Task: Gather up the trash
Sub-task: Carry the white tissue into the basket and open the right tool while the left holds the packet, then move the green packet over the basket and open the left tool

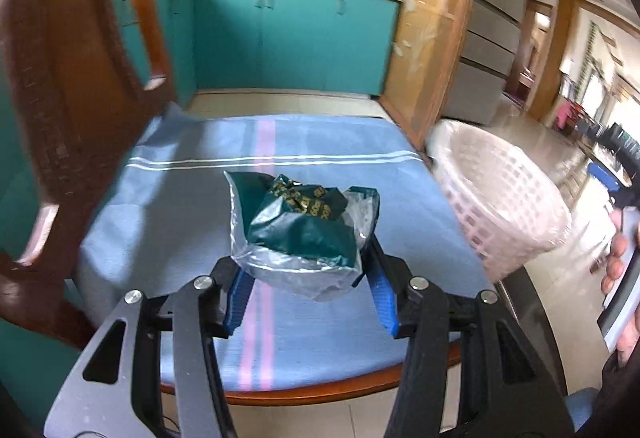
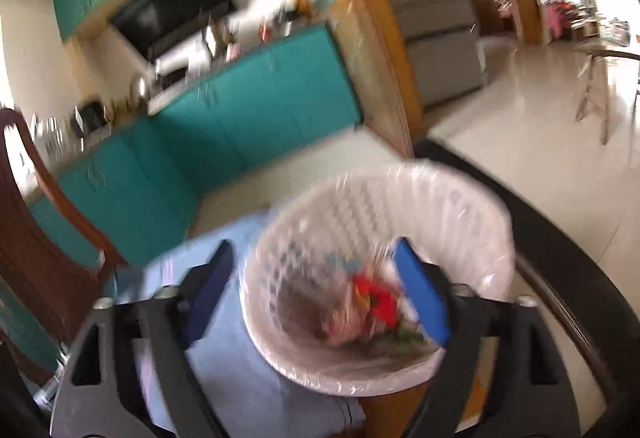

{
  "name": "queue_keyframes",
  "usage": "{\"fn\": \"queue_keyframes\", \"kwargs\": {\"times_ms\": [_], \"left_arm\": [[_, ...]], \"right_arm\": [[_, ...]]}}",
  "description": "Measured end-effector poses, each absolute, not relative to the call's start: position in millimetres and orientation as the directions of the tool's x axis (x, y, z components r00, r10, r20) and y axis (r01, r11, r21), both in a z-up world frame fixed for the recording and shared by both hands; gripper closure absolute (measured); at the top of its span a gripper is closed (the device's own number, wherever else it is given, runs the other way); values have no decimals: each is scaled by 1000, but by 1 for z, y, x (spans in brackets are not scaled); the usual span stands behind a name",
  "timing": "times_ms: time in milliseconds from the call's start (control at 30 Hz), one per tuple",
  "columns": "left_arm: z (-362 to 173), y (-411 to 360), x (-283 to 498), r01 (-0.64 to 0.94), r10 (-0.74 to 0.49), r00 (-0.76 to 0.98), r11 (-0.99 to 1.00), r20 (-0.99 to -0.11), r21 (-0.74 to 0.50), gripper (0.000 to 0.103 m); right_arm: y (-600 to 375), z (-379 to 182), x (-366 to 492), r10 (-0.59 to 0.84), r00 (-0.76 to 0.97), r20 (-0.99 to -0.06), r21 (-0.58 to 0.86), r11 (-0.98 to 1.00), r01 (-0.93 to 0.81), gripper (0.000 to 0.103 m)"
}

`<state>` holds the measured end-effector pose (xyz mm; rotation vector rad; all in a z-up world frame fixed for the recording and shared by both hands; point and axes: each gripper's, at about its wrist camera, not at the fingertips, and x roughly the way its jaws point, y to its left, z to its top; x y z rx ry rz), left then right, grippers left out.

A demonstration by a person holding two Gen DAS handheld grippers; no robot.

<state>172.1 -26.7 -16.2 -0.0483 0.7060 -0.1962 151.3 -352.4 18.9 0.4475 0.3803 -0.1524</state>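
A crumpled dark green and silver wrapper [image 1: 304,222] hangs just above the blue tablecloth [image 1: 160,205], with my left gripper [image 1: 306,270] shut on its lower part between the blue pads. The white lattice trash basket [image 1: 500,197], lined with clear plastic, stands at the table's right edge. In the blurred right wrist view my right gripper [image 2: 312,250] stands wide open over the basket [image 2: 460,205], nothing between its fingers. Red and mixed trash [image 2: 376,298] lies inside the basket.
A dark wooden chair back [image 1: 60,85] rises close on the left. The table's wooden rim [image 1: 320,394] runs along the near side. Teal kitchen cabinets [image 1: 292,37] stand beyond the table. A person's hand [image 1: 616,262] shows at the far right edge.
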Motion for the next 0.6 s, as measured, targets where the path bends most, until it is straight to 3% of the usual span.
{"fn": "queue_keyframes", "kwargs": {"times_ms": [67,267,300,400,600], "left_arm": [[-17,-48,176,202,-230,728,972,-646,-118,51],[12,-172,215,439,-426,644,886,-636,-150,50],[20,-193,225,471,-454,636,869,-624,-152,47],[30,-235,253,499,-468,613,854,-637,-148,13],[19,-205,253,416,-391,619,899,-682,-138,9]], "right_arm": [[-362,24,134,-103,936,-338,427,869,249,4],[-399,27,112,-180,936,-303,515,795,320,4],[-404,27,110,-185,937,-297,526,787,322,4],[-408,26,113,-182,933,-311,531,781,329,4],[-405,27,122,-160,934,-318,517,797,313,4]]}}
